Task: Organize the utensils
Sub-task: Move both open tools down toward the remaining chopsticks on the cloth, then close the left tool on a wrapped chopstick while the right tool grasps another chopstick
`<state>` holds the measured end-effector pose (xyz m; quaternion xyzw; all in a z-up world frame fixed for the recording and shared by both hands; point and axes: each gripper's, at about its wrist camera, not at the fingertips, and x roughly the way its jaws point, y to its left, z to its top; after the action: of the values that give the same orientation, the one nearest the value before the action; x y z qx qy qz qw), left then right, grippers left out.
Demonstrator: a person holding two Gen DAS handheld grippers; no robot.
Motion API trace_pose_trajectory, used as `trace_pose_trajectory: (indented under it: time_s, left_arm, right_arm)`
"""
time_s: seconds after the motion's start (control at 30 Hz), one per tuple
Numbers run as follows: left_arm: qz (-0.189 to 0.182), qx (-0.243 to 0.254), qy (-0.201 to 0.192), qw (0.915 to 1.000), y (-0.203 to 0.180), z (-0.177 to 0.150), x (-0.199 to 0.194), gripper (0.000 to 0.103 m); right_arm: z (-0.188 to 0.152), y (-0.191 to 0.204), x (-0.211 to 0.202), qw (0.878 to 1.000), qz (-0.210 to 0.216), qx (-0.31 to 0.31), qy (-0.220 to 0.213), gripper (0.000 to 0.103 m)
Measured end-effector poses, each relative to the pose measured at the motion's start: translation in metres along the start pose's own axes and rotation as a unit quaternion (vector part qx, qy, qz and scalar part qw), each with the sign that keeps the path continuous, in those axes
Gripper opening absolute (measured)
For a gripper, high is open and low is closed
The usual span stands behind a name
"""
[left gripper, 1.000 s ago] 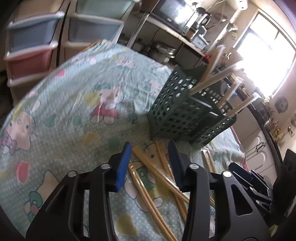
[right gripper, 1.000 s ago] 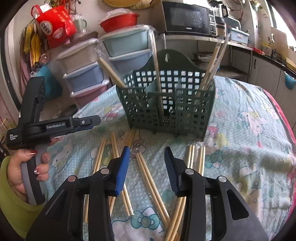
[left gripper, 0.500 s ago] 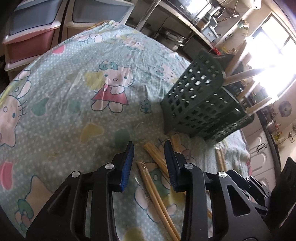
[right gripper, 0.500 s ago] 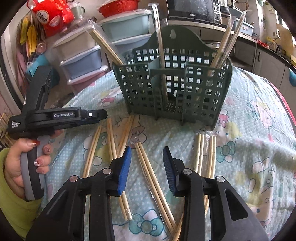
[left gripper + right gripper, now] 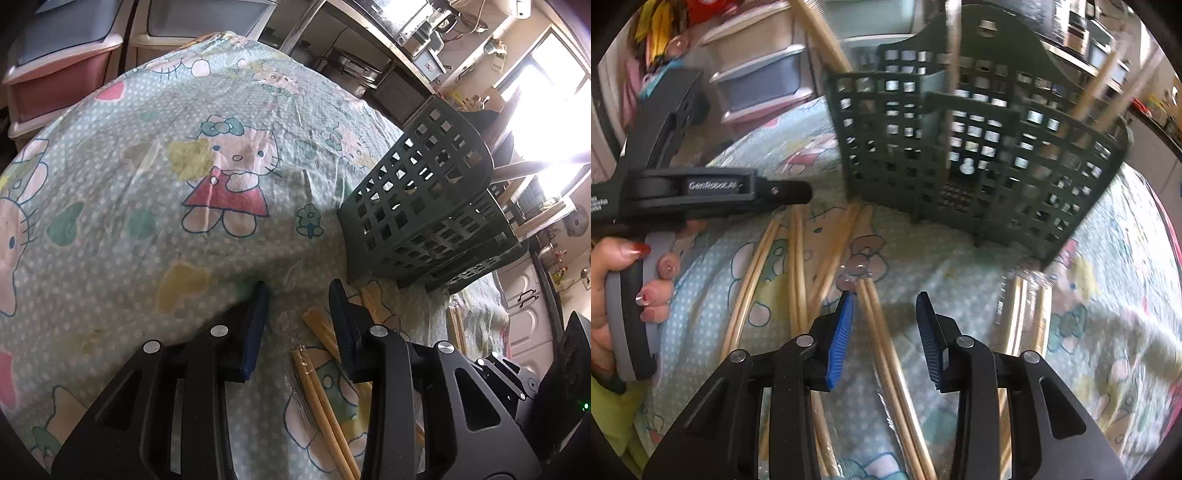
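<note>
The right gripper (image 5: pixel 884 299) hangs with blue pads parted, gripping nothing, astride a plastic-wrapped pair of pale wooden chopsticks (image 5: pixel 886 339) lying on the cartoon-cat printed cloth (image 5: pixel 1108 295). The left gripper (image 5: pixel 299 295) is likewise parted and empty above another wrapped pair (image 5: pixel 321 398). Just beyond stands the dark green perforated plastic utensil basket (image 5: pixel 979 147), with several chopsticks upright inside.

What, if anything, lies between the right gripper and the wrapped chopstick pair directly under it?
Nothing visible. The right gripper is open over the wrapped chopstick pair, which runs between its fingers on the tablecloth. The other pairs lie off to either side, and the green basket stands beyond.
</note>
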<state>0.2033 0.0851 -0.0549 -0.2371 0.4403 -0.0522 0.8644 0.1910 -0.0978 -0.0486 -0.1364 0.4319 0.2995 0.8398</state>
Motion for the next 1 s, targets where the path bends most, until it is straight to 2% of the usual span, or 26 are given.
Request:
trace_pose_trajectory:
  time_s: [0.07, 0.13, 0.23, 0.33, 0.43, 0.6, 0.8, 0.93, 1.0]
  left_arm:
    - [0.011, 0.017, -0.002, 0.9998, -0.004, 0.000, 0.001, 0.026]
    - [0.026, 0.026, -0.004, 0.9993, -0.006, 0.000, 0.003, 0.015]
    - [0.026, 0.021, -0.005, 0.9994, -0.002, 0.001, 0.003, 0.009]
    - [0.025, 0.018, -0.009, 0.9995, 0.000, 0.001, 0.002, 0.003]
    - [0.015, 0.014, -0.022, 0.9995, 0.001, 0.001, -0.002, 0.001]
    - [0.000, 0.016, -0.057, 0.9982, -0.004, 0.001, -0.025, 0.001]
    - [-0.024, 0.029, -0.095, 0.9947, -0.020, 0.000, -0.056, 0.001]
    - [-0.042, 0.040, -0.109, 0.9923, -0.031, 0.001, -0.071, 0.001]
    - [-0.047, 0.041, -0.111, 0.9919, -0.035, 0.002, -0.075, 0.001]
  right_arm:
    - [0.002, 0.007, 0.006, 1.000, -0.003, -0.013, 0.007, 0.034]
    - [0.004, 0.013, 0.009, 1.000, -0.007, -0.023, 0.010, 0.034]
    - [0.007, 0.016, 0.016, 0.999, -0.015, -0.027, 0.012, 0.034]
    - [0.010, 0.016, 0.020, 1.000, -0.017, -0.020, 0.009, 0.026]
    - [0.011, 0.013, 0.020, 1.000, -0.019, -0.007, 0.001, 0.015]
    - [0.012, 0.002, 0.013, 1.000, -0.015, 0.018, -0.018, 0.014]
    - [0.010, -0.009, -0.016, 0.996, 0.001, 0.054, -0.069, 0.014]
    - [0.008, -0.019, -0.040, 0.992, 0.006, 0.076, -0.103, 0.014]
    - [0.007, -0.022, -0.052, 0.990, 0.009, 0.081, -0.115, 0.010]
